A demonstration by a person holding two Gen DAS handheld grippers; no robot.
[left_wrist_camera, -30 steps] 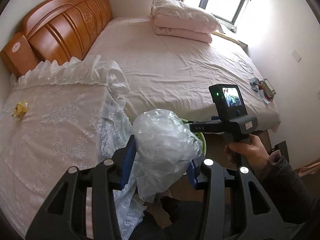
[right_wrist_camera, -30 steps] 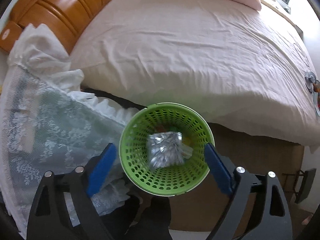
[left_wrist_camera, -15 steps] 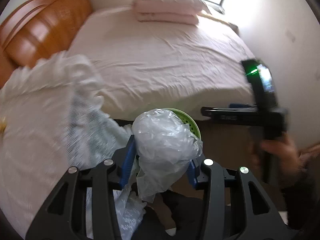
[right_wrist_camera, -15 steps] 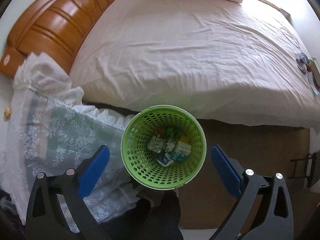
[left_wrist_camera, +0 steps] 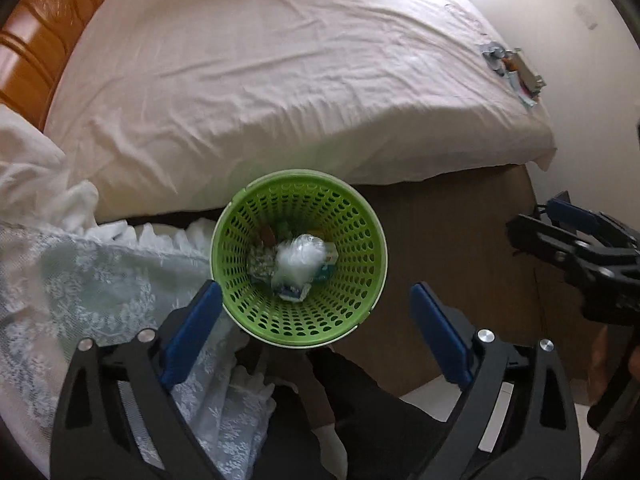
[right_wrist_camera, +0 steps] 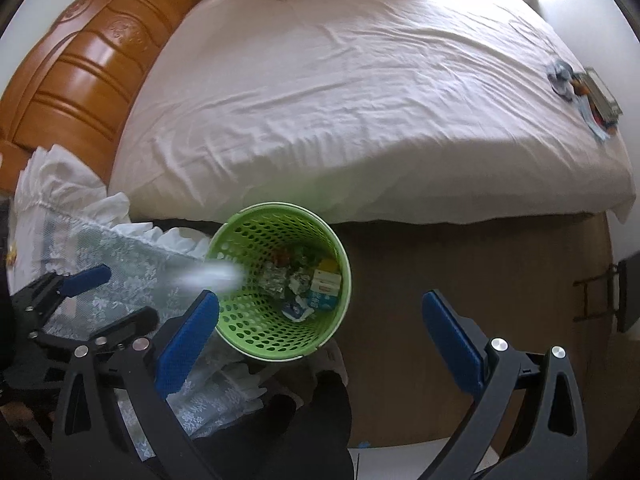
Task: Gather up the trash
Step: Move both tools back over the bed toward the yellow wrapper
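Left hand-held gripper (left_wrist_camera: 316, 320) just sprung open and empty, directly over green basket (left_wrist_camera: 360, 220), clear plastic bag (left_wrist_camera: 300, 258) dropping inside; right hand-held gripper (right_wrist_camera: 320, 336) released, alongside.

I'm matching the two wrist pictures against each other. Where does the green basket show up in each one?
Left wrist: green basket sits centre, just below the middle, its near rim between the open left gripper fingers.
Right wrist: left of centre, lower half, tilted, beside the right gripper left finger.
Shared landmark: the pink bed directly behind it.
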